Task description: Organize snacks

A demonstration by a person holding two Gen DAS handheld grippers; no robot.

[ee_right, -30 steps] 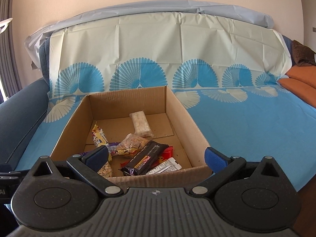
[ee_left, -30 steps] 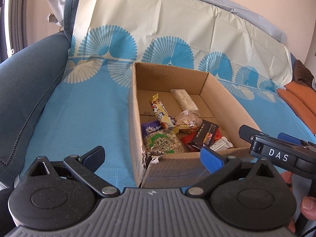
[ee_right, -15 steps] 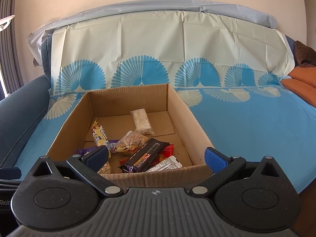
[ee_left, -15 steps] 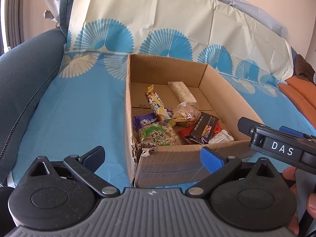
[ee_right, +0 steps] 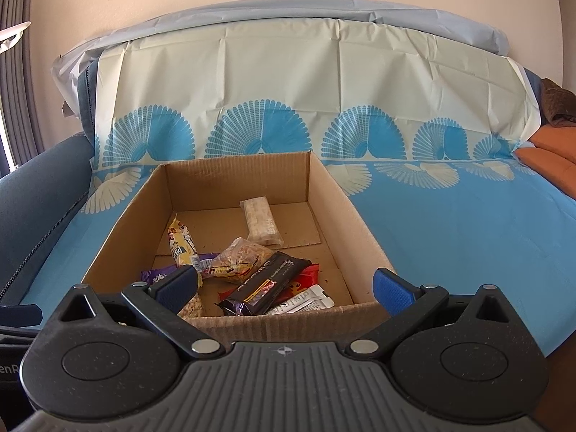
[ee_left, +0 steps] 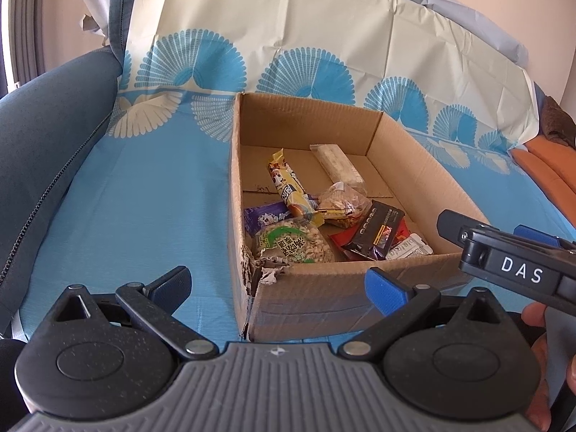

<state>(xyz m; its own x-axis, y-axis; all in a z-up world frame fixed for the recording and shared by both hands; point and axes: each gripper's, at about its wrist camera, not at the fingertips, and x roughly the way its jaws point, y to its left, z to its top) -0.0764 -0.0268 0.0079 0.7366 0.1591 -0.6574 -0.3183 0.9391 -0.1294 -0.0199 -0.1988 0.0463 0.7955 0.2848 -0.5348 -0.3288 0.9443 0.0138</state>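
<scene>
An open cardboard box [ee_left: 414,151] [ee_right: 230,176] sits on the blue cloth. Inside lie several snacks: a yellow bar [ee_left: 288,183] [ee_right: 181,244], a pale rice bar [ee_left: 336,160] [ee_right: 261,221], a clear nut bag [ee_left: 342,203] [ee_right: 239,259], a black bar [ee_left: 378,230] [ee_right: 268,280], a purple bar [ee_left: 268,216], a green-label nut pack [ee_left: 291,243], and a white sachet [ee_left: 410,246] [ee_right: 306,300]. My left gripper [ee_left: 277,286] is open and empty in front of the box. My right gripper [ee_right: 284,284] is open and empty over the box's near wall; it also shows in the left wrist view [ee_left: 504,252].
The box's near left corner [ee_left: 259,270] is torn. A dark blue sofa arm [ee_left: 43,136] rises at the left. The patterned cloth [ee_right: 450,223] covers seat and backrest. Orange cushions [ee_right: 550,158] lie at the far right.
Both grippers have risen and tilted down slightly, so the box sits lower and fuller in view. The snacks have not moved. Both grippers stay open.
</scene>
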